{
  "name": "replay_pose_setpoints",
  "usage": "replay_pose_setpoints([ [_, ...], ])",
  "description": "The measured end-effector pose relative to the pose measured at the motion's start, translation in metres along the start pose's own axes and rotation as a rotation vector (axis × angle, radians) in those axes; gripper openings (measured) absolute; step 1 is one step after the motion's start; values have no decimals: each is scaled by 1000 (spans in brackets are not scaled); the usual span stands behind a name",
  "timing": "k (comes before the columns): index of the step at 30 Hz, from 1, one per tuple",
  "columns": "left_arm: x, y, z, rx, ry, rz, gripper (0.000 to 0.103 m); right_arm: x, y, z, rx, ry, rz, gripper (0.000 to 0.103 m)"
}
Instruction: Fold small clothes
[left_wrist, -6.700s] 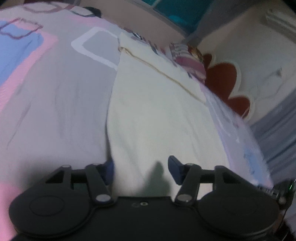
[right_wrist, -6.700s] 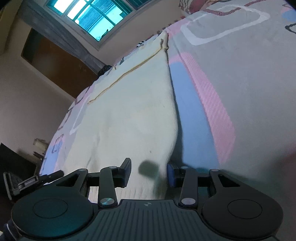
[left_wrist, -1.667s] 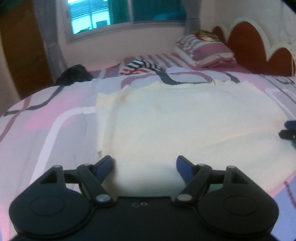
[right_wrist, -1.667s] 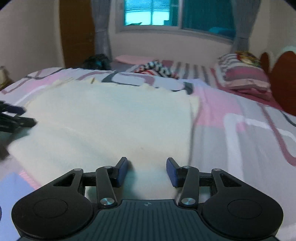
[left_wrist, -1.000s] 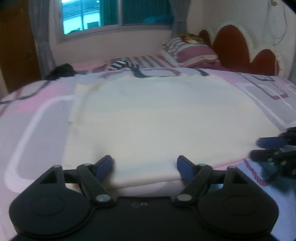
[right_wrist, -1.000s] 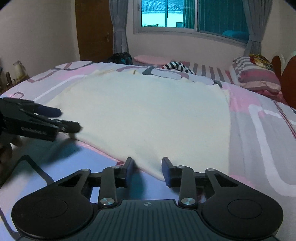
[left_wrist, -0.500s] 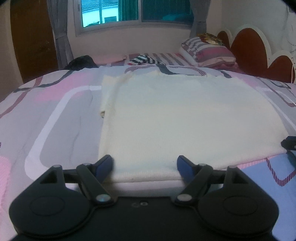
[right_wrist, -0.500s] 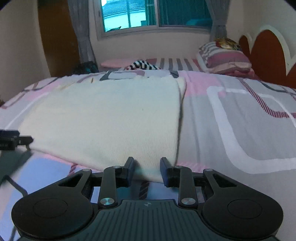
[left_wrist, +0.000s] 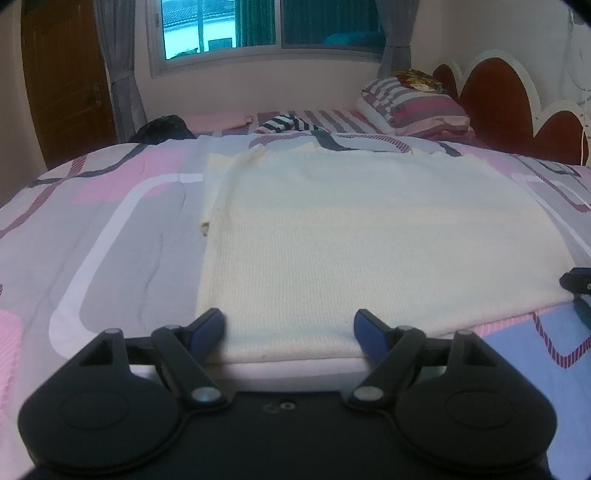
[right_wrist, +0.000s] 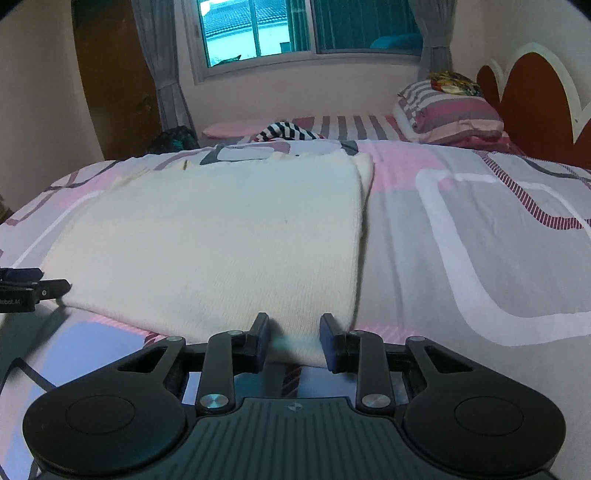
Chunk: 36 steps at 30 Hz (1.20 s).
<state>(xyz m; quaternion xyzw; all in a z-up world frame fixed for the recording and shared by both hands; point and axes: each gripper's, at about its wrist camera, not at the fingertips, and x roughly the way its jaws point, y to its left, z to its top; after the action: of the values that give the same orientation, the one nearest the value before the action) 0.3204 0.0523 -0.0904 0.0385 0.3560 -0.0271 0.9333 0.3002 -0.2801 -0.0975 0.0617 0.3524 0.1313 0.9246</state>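
Note:
A cream knitted garment (left_wrist: 369, 236) lies flat on the bed, folded in layers. My left gripper (left_wrist: 290, 328) is open, its blue fingertips on either side of the garment's near left edge. In the right wrist view the same garment (right_wrist: 221, 236) fills the middle. My right gripper (right_wrist: 294, 334) is open, its jaws standing around the garment's near right corner without pinching it. The left gripper's tips also show at the left edge of the right wrist view (right_wrist: 37, 284). The right gripper's tip shows at the right edge of the left wrist view (left_wrist: 576, 282).
The bedspread (left_wrist: 110, 236) is grey, pink and blue with white lines. A striped pillow (right_wrist: 450, 107) lies at the headboard (left_wrist: 495, 99). A black-and-white striped cloth (right_wrist: 284, 133) and a dark bag (left_wrist: 162, 127) lie at the far side.
Both grippers have settled low at the garment's near edge, facing the window. The garment now lies flat and still; the right jaws stand slightly wider.

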Motion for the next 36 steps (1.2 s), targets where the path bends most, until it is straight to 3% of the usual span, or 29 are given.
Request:
replay_pose_setpoints([
  [7, -5, 12, 0, 19, 13, -48, 80, 2, -4, 2, 7, 10, 11, 30],
  [9, -10, 19, -2, 21, 20, -22, 80, 1, -8, 3, 14, 17, 22, 30],
  [13, -30, 42, -10, -125, 35, -29, 77, -15, -14, 9, 81, -4, 24, 30],
  [16, -36, 53, -21, -325, 40, -151, 74, -23, -12, 9, 110, -33, 15, 30],
  [17, -37, 54, -23, -379, 29, -172, 74, -25, -10, 10, 116, -48, 22, 22],
  [18, -36, 57, -25, -445, 18, -188, 74, -26, -6, 11, 114, -63, 30, 7],
  [24, -15, 74, -32, -834, -68, -285, 73, -15, 16, 33, 137, -85, 122, 3],
  [27, -2, 75, -28, -903, -98, -299, 73, -2, 27, 48, 159, -80, 168, 3],
  [30, 10, 71, -20, -906, -126, -289, 73, 15, 32, 61, 207, -69, 215, 3],
  [36, 29, 55, -5, -944, -171, -222, 73, 59, 43, 77, 244, -46, 251, 3],
])
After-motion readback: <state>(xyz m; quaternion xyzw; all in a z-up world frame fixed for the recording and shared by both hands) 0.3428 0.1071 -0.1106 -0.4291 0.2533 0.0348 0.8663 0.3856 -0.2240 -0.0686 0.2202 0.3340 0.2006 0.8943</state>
